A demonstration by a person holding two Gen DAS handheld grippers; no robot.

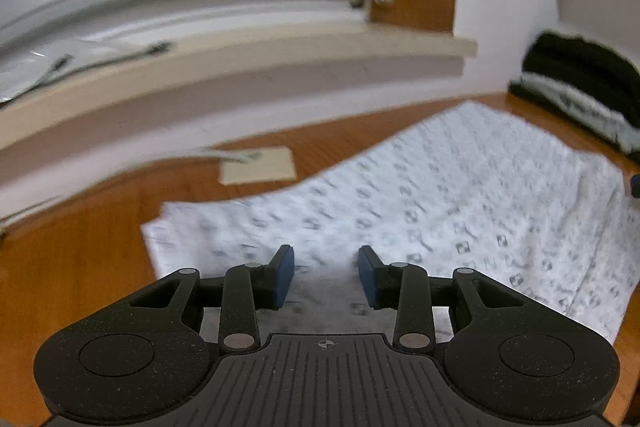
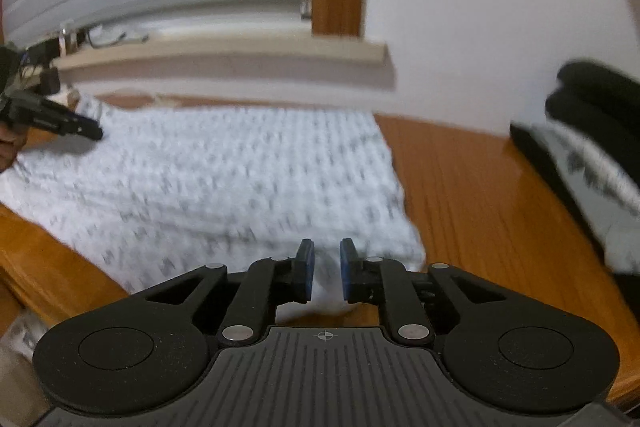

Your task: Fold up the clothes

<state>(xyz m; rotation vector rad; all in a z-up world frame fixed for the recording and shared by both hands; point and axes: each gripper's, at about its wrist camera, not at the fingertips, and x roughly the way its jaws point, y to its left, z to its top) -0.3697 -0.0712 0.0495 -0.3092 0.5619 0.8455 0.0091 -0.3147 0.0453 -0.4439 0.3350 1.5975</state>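
A white patterned garment, printed all over with small grey marks, lies spread across the middle and right of the left wrist view on a wooden table; in the right wrist view the same garment fills the centre and left of the frame, its right edge ending on bare wood. It looks thin, light and limp, so I judge it will drape and sag the moment it is lifted, slide easily over the polished wood, and crease wherever it is pinched; nothing about it seems fragile. How many layers it already lies in cannot be told through the blur. The left gripper sits at the bottom centre of its view, over the cloth's near edge, its blue-padded fingers spread well apart with nothing between them. The right gripper stands at the bottom centre of its view with a narrow gap between the pads and a bit of the white near hem between them; whether it actually pinches the cloth I cannot tell. The best holds are probably the corners and hems, one per gripper, kept taut between them. A stack of folded clothes, dark with a pale one, sits at the right edge of the left wrist view.
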